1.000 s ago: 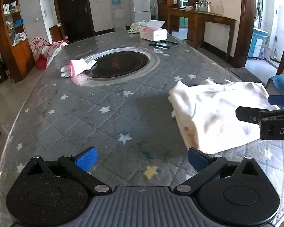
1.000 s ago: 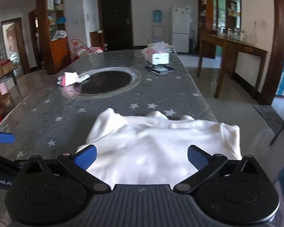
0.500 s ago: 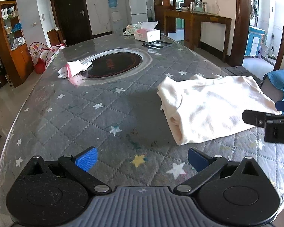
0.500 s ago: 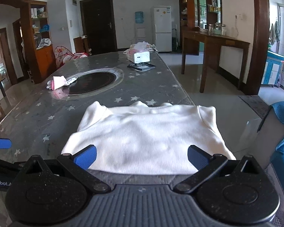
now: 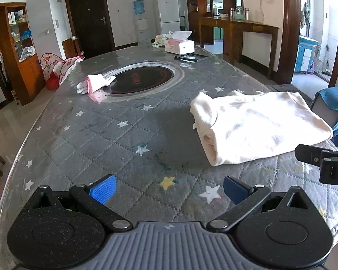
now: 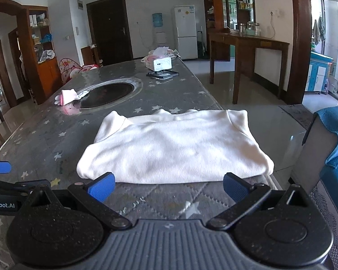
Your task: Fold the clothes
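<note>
A cream-white garment lies folded flat near the right edge of the grey star-quilted table; it also shows in the left wrist view at the right. My left gripper is open and empty, above the table's front edge, to the left of the garment. My right gripper is open and empty, just in front of the garment's near hem, not touching it. The right gripper's side shows at the far right of the left wrist view.
A round dark hotplate is set in the table's middle, with a white and pink glove beside it. A tissue box and a black tray stand at the far end. A blue-covered chair is at the right.
Both grippers have pulled back toward the table's front edge, away from the garment. The garment lies released and has not moved.
</note>
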Demonstrator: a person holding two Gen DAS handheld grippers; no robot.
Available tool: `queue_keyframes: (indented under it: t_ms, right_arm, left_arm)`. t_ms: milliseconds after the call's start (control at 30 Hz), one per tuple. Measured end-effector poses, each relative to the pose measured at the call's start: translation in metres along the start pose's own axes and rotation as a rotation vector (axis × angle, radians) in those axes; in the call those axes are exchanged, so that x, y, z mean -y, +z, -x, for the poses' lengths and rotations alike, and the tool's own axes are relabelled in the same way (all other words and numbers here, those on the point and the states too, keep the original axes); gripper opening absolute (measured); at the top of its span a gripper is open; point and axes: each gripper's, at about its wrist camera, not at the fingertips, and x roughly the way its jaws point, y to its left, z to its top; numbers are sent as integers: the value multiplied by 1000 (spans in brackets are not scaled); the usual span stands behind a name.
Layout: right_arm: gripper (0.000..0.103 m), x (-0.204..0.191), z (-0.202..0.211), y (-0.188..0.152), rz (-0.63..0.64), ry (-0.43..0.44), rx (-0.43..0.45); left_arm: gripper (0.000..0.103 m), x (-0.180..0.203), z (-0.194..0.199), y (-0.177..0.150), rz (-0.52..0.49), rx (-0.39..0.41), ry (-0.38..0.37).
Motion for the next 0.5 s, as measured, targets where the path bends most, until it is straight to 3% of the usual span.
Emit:
queue_keyframes:
  t_ms: [500]
  right_arm:
    - [103,-2,6,-8,4,-1,2]
  left_arm:
    - [103,9,11,-9,-27,19,16]
